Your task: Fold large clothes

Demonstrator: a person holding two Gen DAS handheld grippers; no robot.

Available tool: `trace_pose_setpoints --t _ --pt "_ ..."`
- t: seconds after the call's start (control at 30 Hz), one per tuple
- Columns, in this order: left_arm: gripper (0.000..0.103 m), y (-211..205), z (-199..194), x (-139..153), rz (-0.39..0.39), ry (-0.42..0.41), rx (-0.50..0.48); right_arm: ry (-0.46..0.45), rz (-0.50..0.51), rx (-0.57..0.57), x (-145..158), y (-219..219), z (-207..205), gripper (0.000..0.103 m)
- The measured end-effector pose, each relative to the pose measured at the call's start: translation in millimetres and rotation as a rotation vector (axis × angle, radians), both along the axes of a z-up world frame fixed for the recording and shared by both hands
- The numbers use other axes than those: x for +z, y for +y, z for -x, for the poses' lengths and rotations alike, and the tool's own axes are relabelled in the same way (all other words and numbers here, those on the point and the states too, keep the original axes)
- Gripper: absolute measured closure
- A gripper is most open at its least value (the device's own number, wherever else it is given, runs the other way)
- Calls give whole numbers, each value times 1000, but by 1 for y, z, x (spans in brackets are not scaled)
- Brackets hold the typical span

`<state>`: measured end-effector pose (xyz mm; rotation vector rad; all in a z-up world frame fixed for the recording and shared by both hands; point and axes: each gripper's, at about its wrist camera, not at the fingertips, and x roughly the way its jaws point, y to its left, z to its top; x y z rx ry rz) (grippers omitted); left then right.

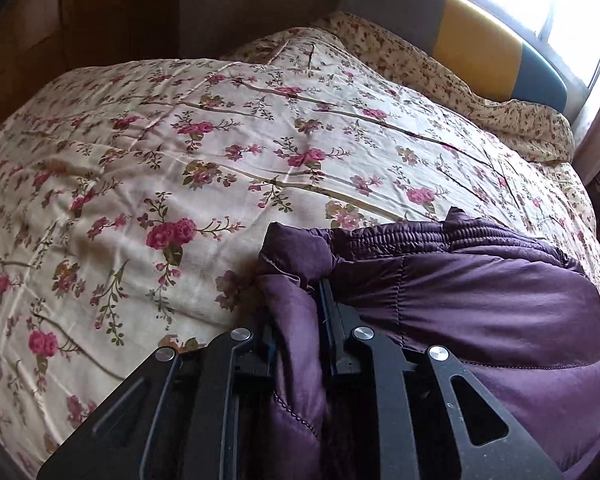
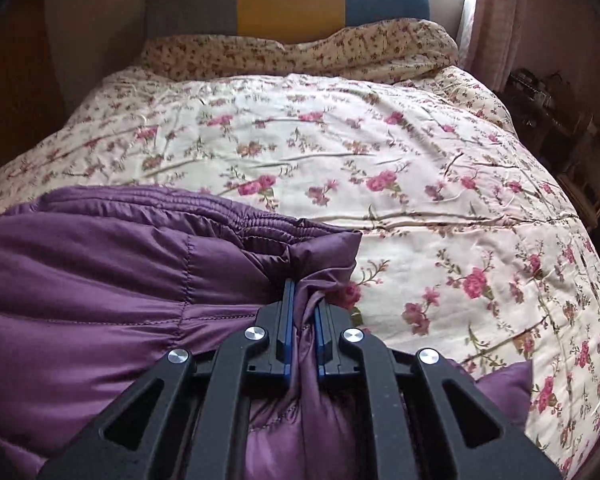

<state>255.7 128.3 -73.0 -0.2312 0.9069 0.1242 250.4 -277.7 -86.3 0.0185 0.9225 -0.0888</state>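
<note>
A purple quilted garment is seen lying on a bed, spread over a cream bedspread printed with pink roses. The garment is padded and glossy, with stitched seams and a gathered elastic band along its far edge.

In the left wrist view, the left tongs are clenched on a bunched fold at the garment's left corner. The fabric is pinched between the black fingers and trails back toward the camera. The bulk of the garment is spread to the right of these tongs, and bare bedspread is seen to their left and ahead.

In the right wrist view, the right tongs are clenched on a gathered fold at the garment's right corner, with purple fabric squeezed between the blue-lined pads. The rest of the garment is spread to the left of these tongs, and open bedspread lies to their right and ahead.

Well beyond both tongs, a second floral cover with a smaller print is heaped at the head of the bed. Behind it a headboard in grey, yellow and teal panels is seen, with a bright window beyond. No containers are shown.
</note>
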Motion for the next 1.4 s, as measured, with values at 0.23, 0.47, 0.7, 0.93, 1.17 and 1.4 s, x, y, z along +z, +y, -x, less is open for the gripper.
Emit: trace_pose_setpoints --t 0.23,0.47,0.7,0.93,1.17,1.4 --pt "85 -4 1 -3 -20 -23 17 3 30 -1 -6 3 -3 95" --pt "70 1 3 4 11 -14 26 15 47 -34 0 0 -1 82" --pt "30 4 37 48 65 -131 20 -57 61 -65 40 0 18 50" --pt "30 -38 56 67 80 -202 -83 -170 -49 111 83 79 50 50" --pt "30 -51 48 45 65 -161 -113 -158 -39 231 58 140 53 49" --pt "28 -47 43 17 86 -138 -134 -114 -49 214 24 138 41 47"
